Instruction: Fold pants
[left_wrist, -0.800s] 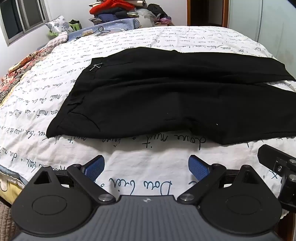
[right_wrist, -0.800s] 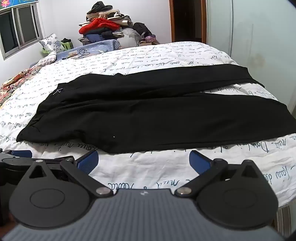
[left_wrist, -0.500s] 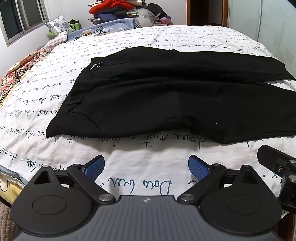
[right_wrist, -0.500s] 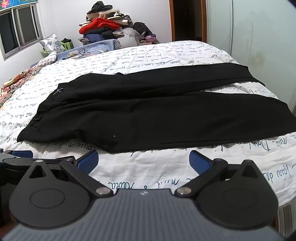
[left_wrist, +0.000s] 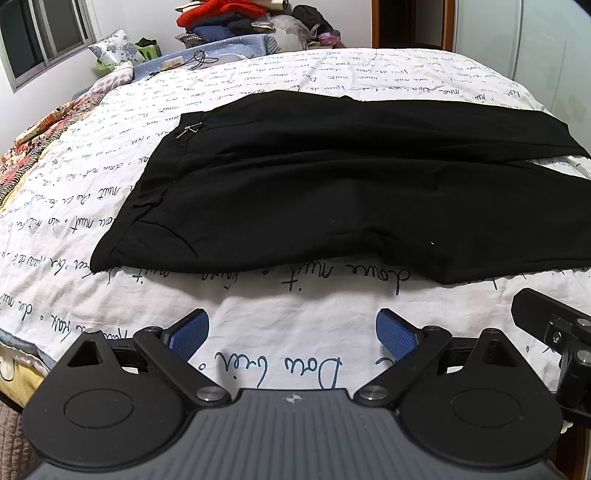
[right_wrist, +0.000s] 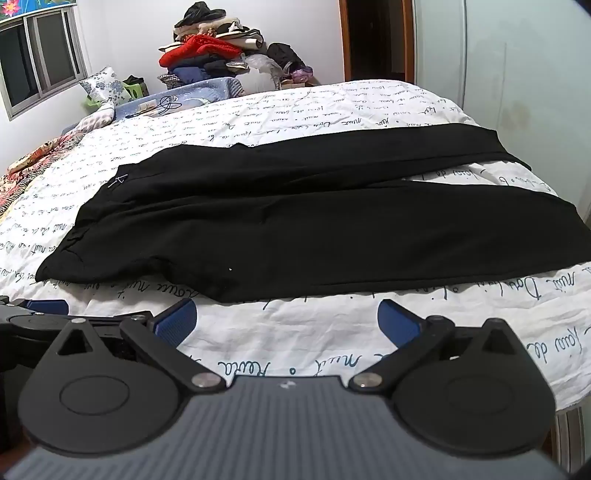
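The black pants lie spread flat on the bed, waistband toward 9 o'clock and both legs running toward 3 o'clock; the far leg diverges slightly from the near leg. Compared with the views a moment earlier, nothing has changed: the garment lies the same and neither tool has advanced. The fold has therefore not begun.

The left gripper has its fingers fully spread and empty. It hovers over bare sheet, with the near hem at 12 o'clock, close but apart. The right gripper is likewise spread wide and holds nothing, with the near leg's edge just beyond at 12 o'clock. A clothes pile sits at the far end.
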